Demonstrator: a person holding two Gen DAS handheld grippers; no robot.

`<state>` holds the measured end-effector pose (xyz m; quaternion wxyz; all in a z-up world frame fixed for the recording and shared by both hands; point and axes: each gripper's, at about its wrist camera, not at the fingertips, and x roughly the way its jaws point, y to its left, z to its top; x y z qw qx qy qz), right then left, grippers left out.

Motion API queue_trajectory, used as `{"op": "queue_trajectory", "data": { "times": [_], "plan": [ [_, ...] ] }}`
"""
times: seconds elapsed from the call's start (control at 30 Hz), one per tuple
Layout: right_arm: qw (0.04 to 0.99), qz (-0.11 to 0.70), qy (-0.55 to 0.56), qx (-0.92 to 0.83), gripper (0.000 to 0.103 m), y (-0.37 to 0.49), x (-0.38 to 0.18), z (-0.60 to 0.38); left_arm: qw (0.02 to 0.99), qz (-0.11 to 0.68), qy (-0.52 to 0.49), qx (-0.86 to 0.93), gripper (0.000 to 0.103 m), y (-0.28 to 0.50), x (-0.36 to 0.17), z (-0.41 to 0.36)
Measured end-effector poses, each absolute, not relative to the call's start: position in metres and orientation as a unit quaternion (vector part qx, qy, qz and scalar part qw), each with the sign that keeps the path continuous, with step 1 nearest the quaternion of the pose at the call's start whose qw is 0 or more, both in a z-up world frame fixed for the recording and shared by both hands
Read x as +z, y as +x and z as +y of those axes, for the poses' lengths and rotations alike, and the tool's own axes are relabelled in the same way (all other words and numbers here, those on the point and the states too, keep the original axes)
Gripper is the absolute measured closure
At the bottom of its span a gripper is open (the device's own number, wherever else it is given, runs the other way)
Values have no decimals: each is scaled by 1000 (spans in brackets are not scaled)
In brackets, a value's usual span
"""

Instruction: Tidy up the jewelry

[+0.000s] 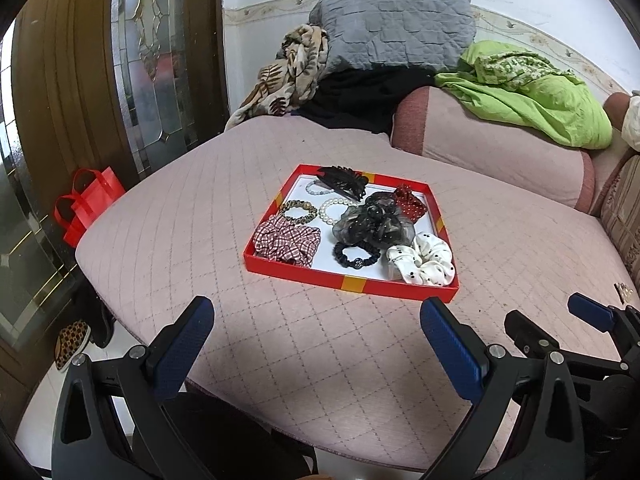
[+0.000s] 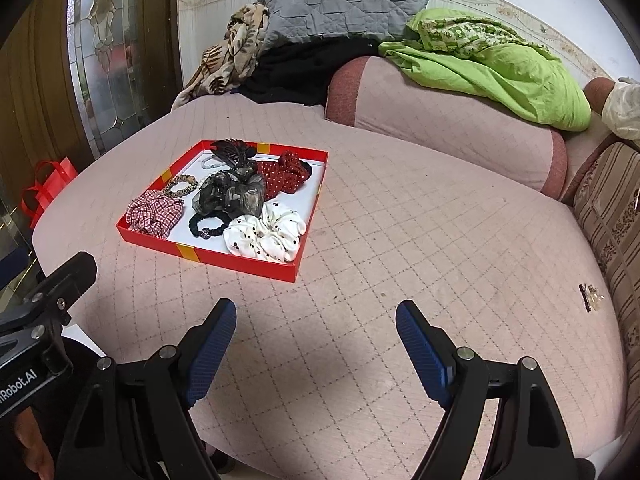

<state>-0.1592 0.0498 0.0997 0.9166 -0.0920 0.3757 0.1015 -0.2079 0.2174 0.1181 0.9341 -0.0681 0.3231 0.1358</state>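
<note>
Both of my hand-held grippers, left (image 1: 316, 320) and right (image 2: 316, 324), hang spread, empty. Only my right view shows the clip (image 2: 589, 297) clearly, well apart from the tray (image 2: 240, 263) on the pink cushion (image 2: 400, 240).

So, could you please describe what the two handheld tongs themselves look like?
Both look alike. The left tongs and right tongs have matte black plastic frames with triangular cut-outs and silver round screw heads. Each carries two fingers faced with dark blue, finely ribbed pads. White lettering ending "Robot.AI" appears upside down on the left unit's body. No cables are visible.
</note>
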Motion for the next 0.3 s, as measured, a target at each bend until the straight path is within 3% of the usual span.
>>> {"op": "queue_trajectory", "data": {
  "times": [0.3],
  "plan": [
    [914,383,-89,103,17,-155,95,45,935,321,-48,139,1,-203,119,208]
  ]
}}
